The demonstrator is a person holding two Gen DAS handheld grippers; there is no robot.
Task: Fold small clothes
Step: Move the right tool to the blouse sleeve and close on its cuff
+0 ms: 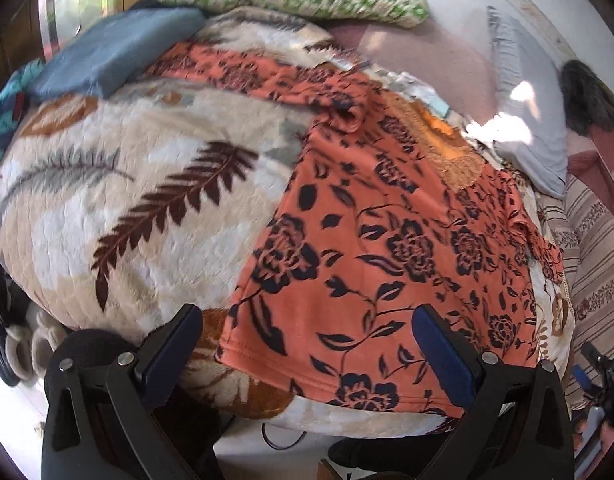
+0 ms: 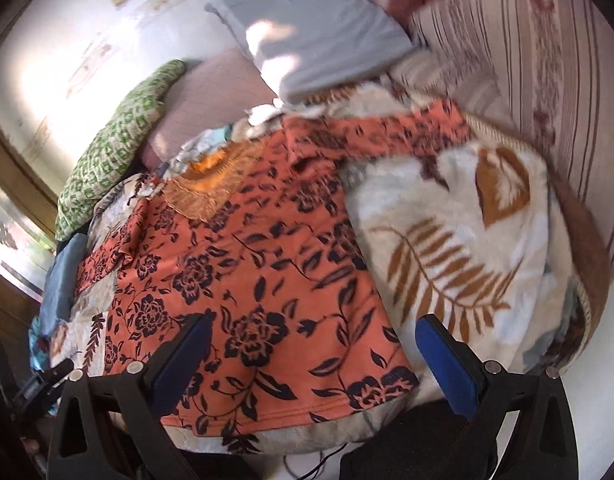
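The orange top (image 1: pixel 387 240) with its dark flower print lies spread flat on the leaf-patterned blanket (image 1: pixel 127 200) that covers the bed, neck at the far side and hem at the near edge, one sleeve stretched far-left and the other off to the right. Both my tools hang just above the hem with nothing in them: the left gripper (image 1: pixel 307 356) has its jaws spread wide over the near-left corner of the hem, and the right gripper (image 2: pixel 311 360) has its jaws just as wide over the near-right corner.

The blanket is what worries me — it is thick and plush, and the top is thin. If I come down too deep, I judge I will pinch blanket pile along with the hem and drag the bedding up with the fold. Too shallow, and I may catch only the upper layer of the top, so the back stays behind and the fold comes out skewed.

The hem sits right at the near edge of the bed; a careless pull toward me could slide the whole top off. The far-left sleeve has a rolled cuff (image 1: pixel 349 114), which could bunch under a fold. Uneven lifting between my two sides would twist the body.
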